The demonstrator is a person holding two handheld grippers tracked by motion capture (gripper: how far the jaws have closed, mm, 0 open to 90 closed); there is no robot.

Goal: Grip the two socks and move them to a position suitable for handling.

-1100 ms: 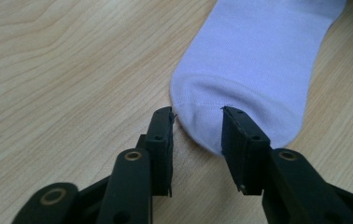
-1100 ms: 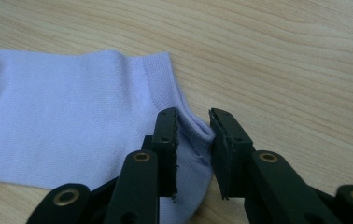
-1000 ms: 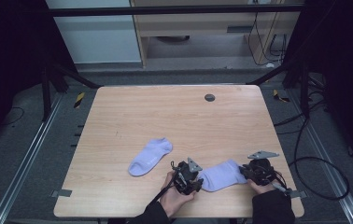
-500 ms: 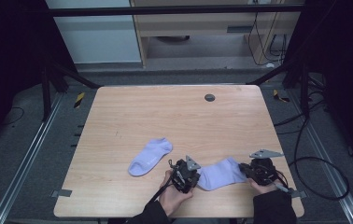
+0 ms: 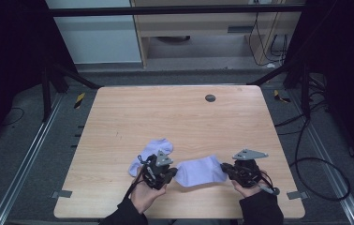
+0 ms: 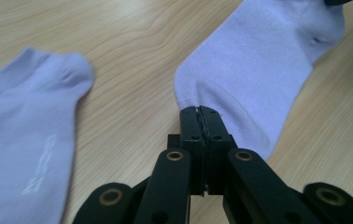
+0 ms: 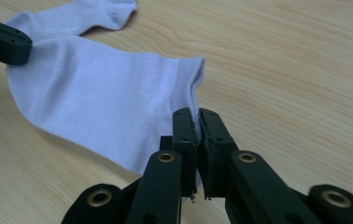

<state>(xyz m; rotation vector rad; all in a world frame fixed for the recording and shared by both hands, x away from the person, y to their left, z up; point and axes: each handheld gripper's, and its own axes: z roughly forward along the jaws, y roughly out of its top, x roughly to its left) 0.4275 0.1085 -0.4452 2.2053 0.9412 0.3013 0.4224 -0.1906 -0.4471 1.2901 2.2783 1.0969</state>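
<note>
A square table with a pale wood-grain top (image 5: 175,122) carries the things; a small round dark grey disc (image 5: 210,98) sits near its far edge, right of centre; a short lilac ankle sock (image 5: 149,151) lies flat near the front edge, left of centre; just beside it on the right, apart from it, a second lilac ankle sock (image 5: 198,169) stretches crosswise above the wood.

Nothing can be read with certainty. The sock (image 6: 20,140) lying flat on the table carries a short line of pale printed lettering along its sole, seen in the left gripper view, but the characters are too small and blurred to make out. No other label, brand, number or sign is legible.
</note>
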